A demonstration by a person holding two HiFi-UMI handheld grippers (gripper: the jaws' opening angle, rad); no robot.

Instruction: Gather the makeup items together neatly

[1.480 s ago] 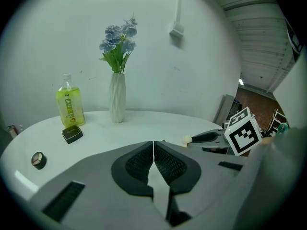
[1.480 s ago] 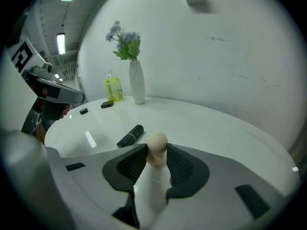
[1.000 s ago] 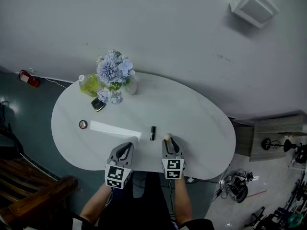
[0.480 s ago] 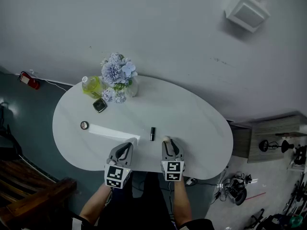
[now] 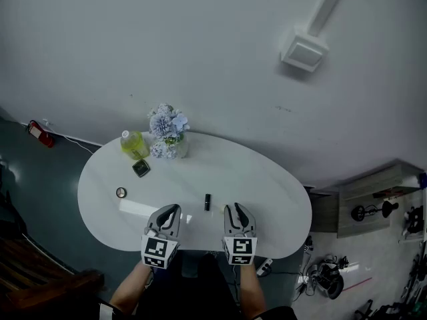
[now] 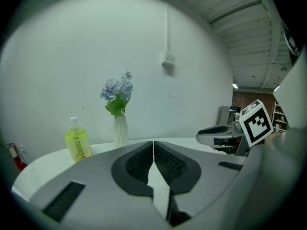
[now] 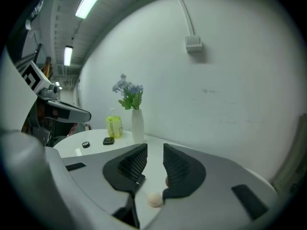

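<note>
- Left claw (image 6: 153,143) shut tight, empty, over the white desk's (image 5: 267,192) near edge.
- Right claw (image 7: 154,150) partly open, gripping nothing; small cream ball (image 7: 154,199) shows low in its gap.

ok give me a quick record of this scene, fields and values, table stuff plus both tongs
surface: white oval table
far left of table: vase of blue flowers, yellow bottle
makeup items, spread apart: dark compact, small round pot, black tube
left gripper: tongs shut, nothing between
right gripper: tongs apart, gripping nothing; small beige ball shows low in the gap
gathered: not yet
</note>
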